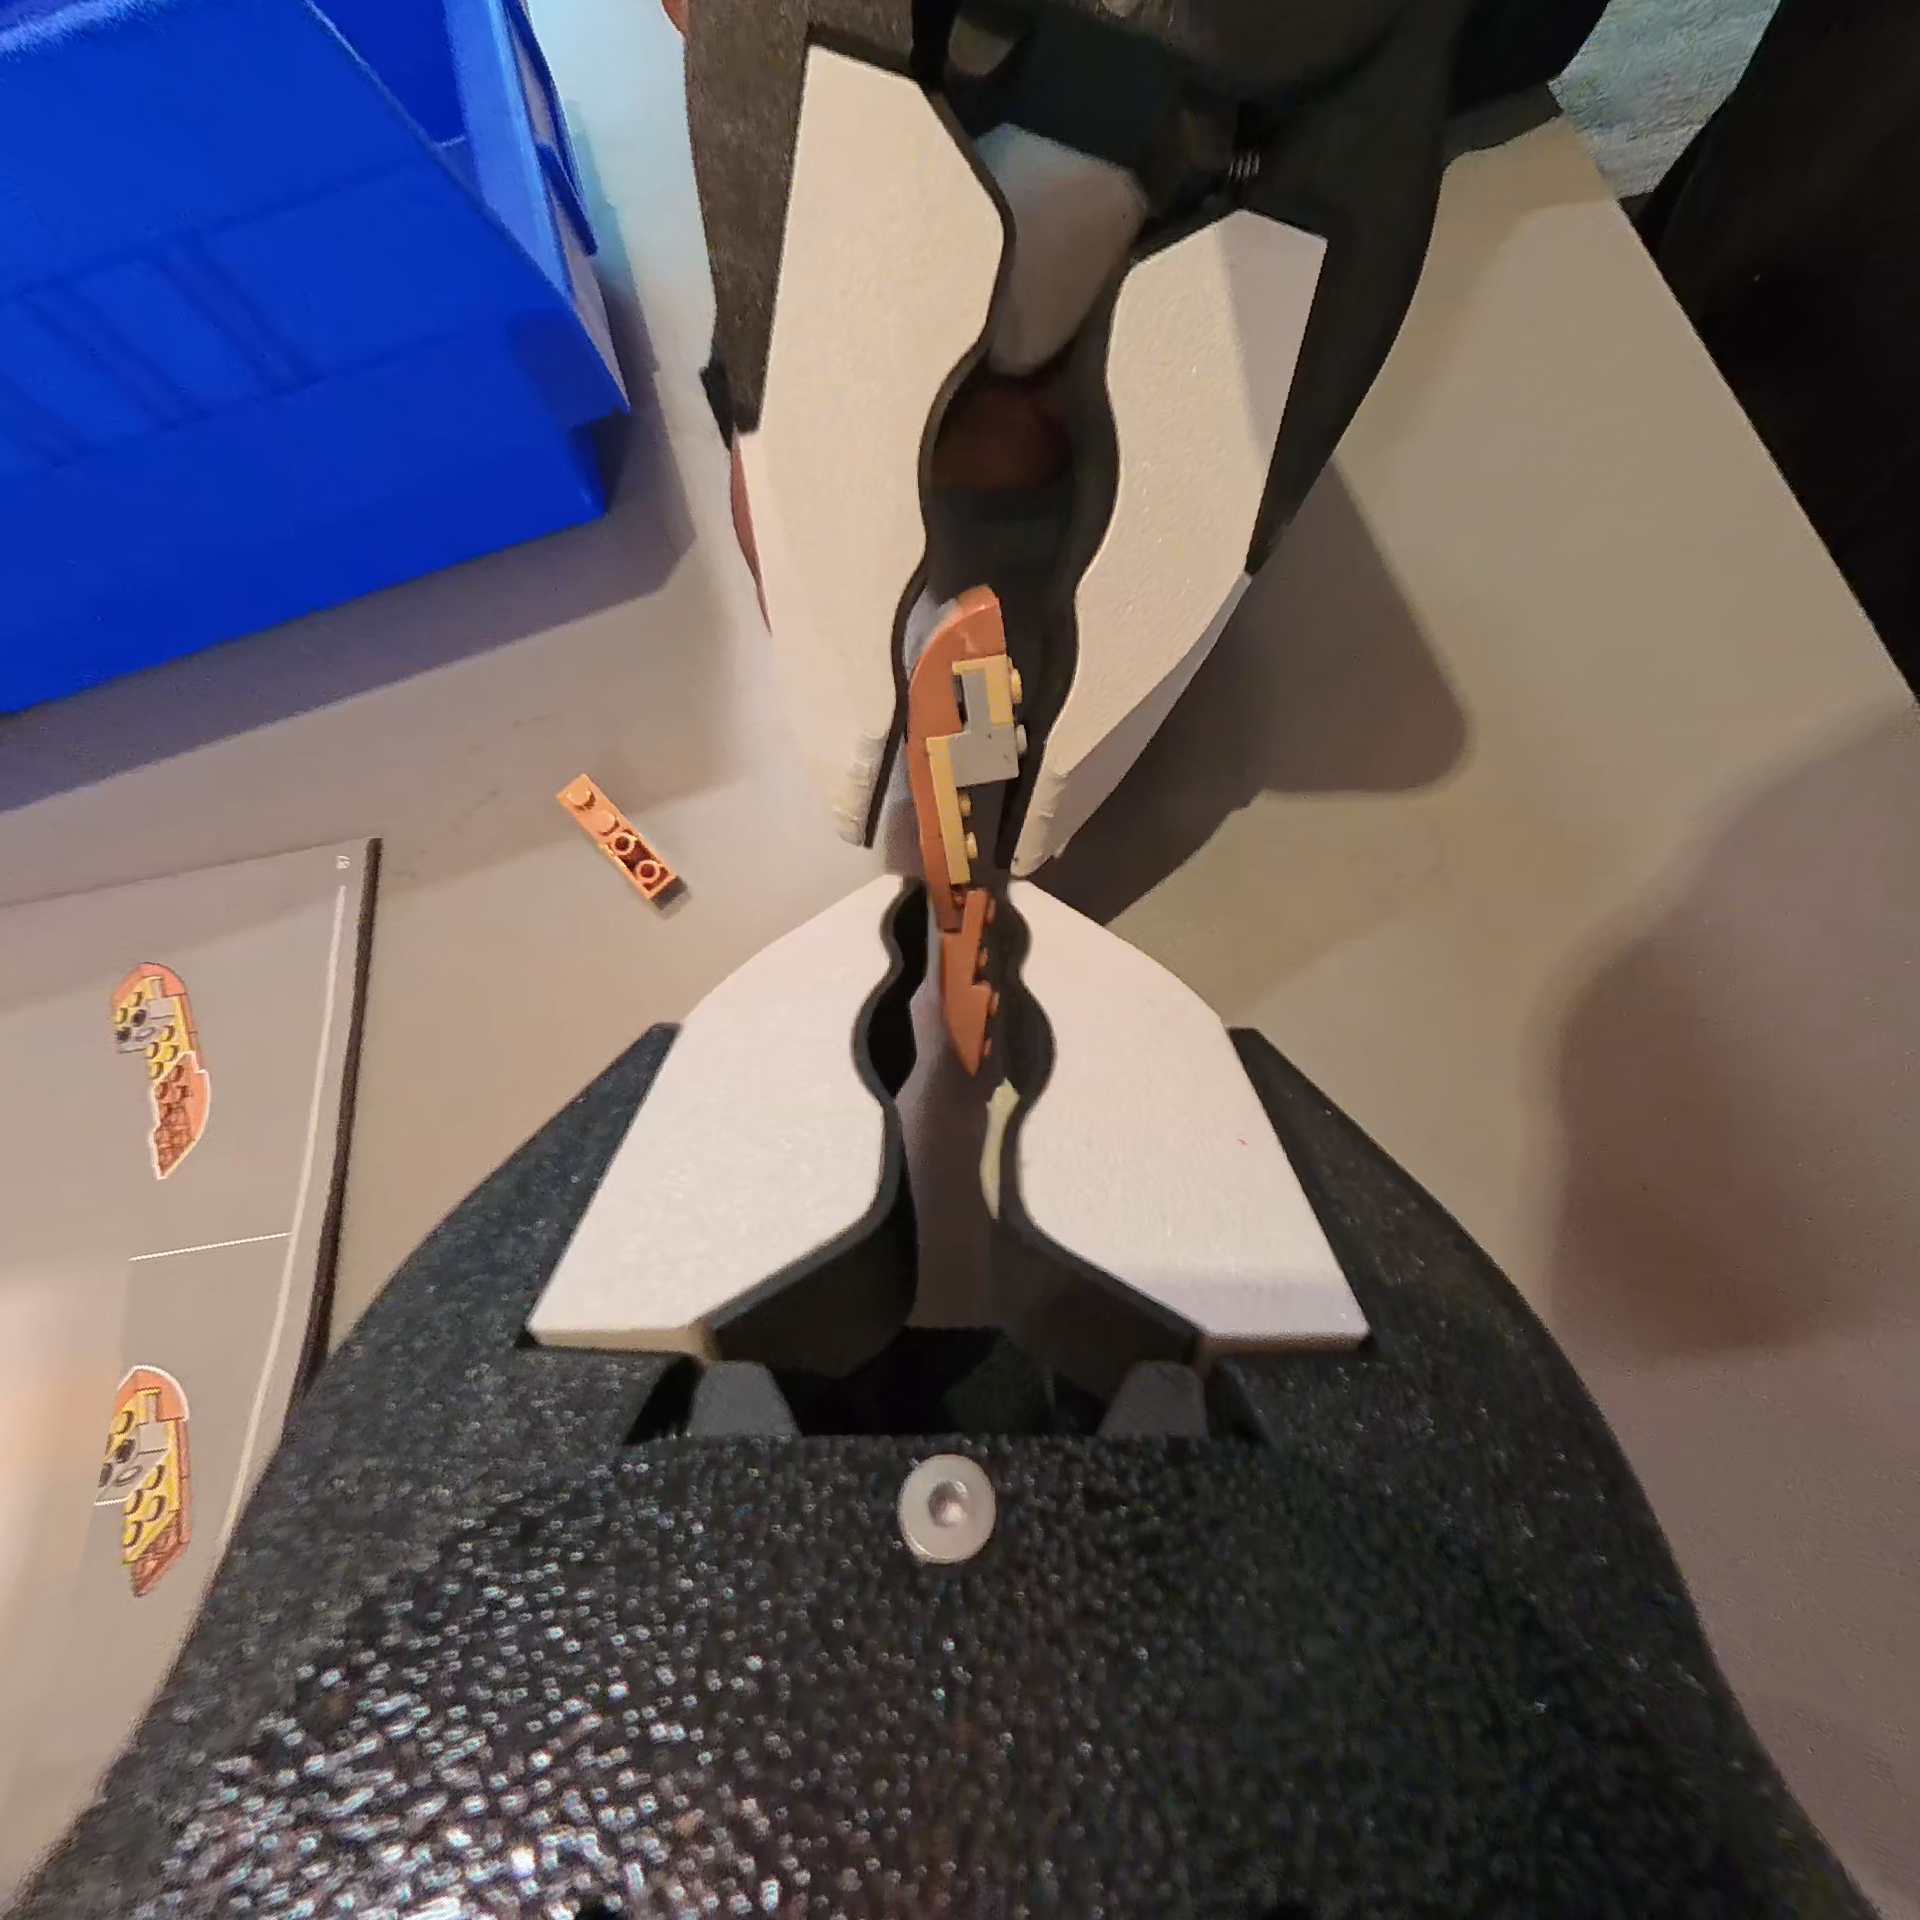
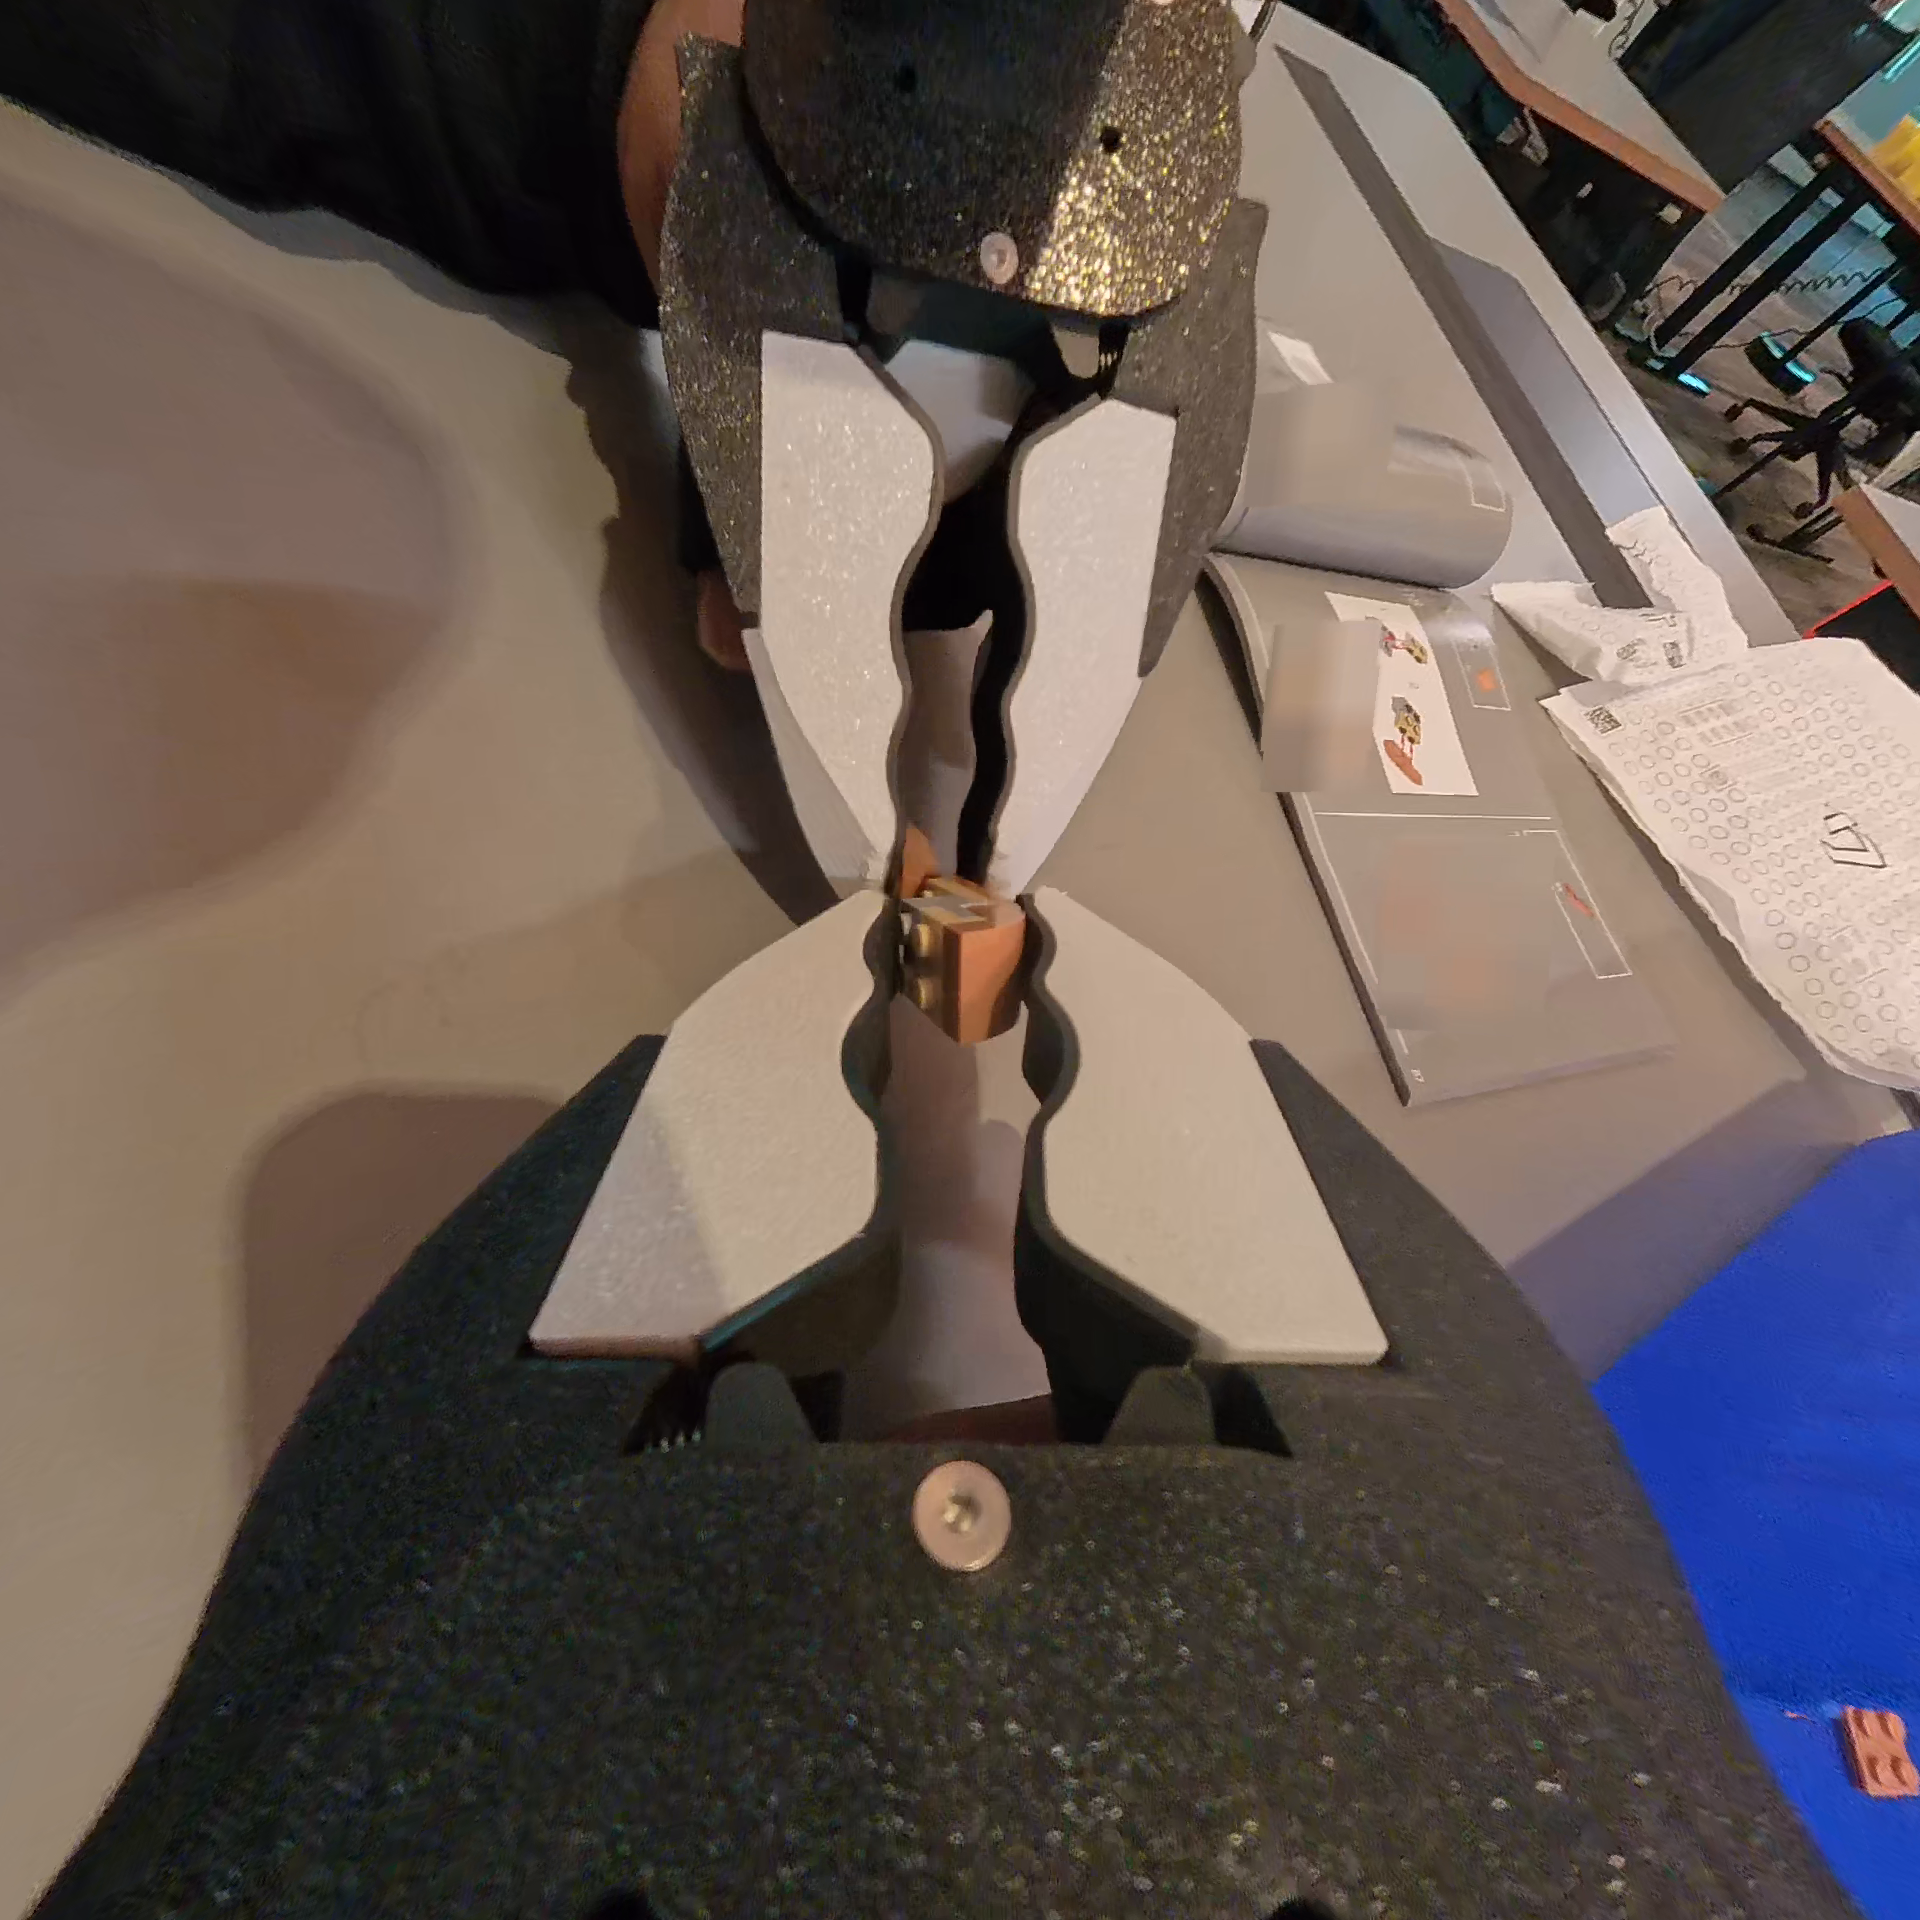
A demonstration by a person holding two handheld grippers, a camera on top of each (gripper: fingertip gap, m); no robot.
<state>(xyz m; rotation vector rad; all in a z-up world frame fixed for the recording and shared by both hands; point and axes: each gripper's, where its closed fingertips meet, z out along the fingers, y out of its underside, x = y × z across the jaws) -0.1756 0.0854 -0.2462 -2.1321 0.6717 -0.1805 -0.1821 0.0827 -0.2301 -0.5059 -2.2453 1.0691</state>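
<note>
A small brown brick assembly (image 1: 961, 831) with tan and grey plates already fixed on it is held above the surface (image 1: 1351, 935), shared by 2 tools meeting tip to tip. One end is clamped in the left tool (image 1: 961, 899), the other in the right tool (image 2: 961, 935) (both narrow). A loose orange plate (image 1: 621, 844) lies unattached beside an open instruction booklet (image 1: 187, 1039) and a blue bin (image 1: 260, 312).
</note>
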